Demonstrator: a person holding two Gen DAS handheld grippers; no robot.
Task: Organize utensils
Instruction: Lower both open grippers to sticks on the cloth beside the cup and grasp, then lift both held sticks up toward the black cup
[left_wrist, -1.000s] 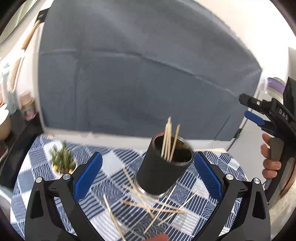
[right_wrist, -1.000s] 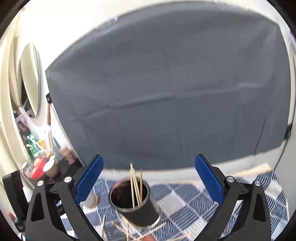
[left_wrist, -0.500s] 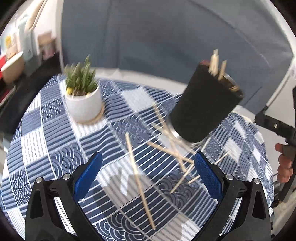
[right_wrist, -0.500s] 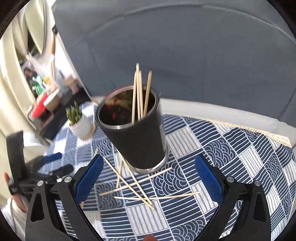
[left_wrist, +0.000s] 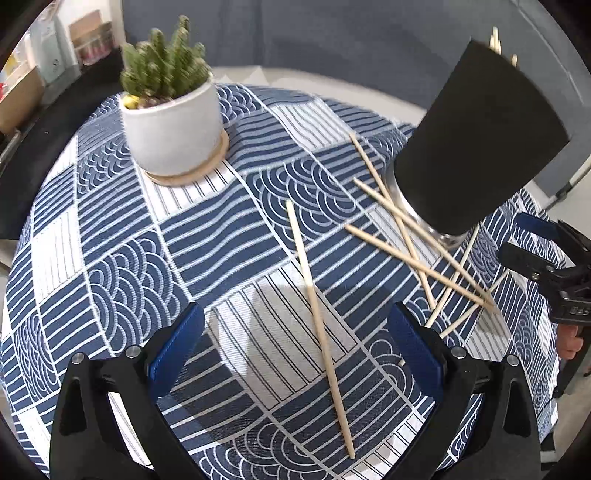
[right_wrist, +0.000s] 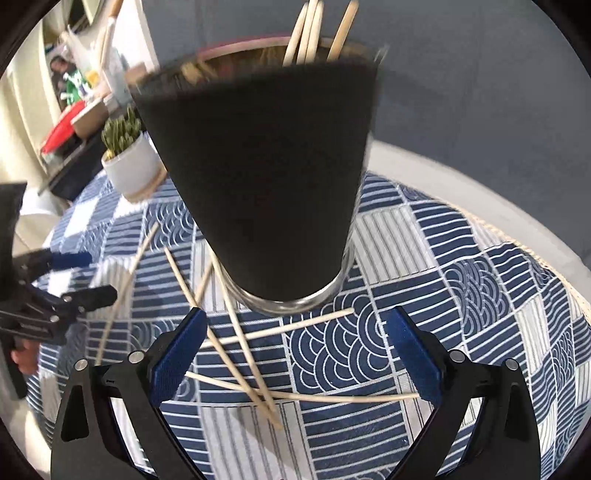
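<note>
Both tools stand apart and empty: the left tool over a lone skewer, the right tool just before the black holder. Loose skewers lie crossed on the counter against the holder's base — a careless pinch could lift two (or tip the holder).

A potted cactus in a white pot stands on a coaster, far left on the blue patterned tablecloth.
</note>
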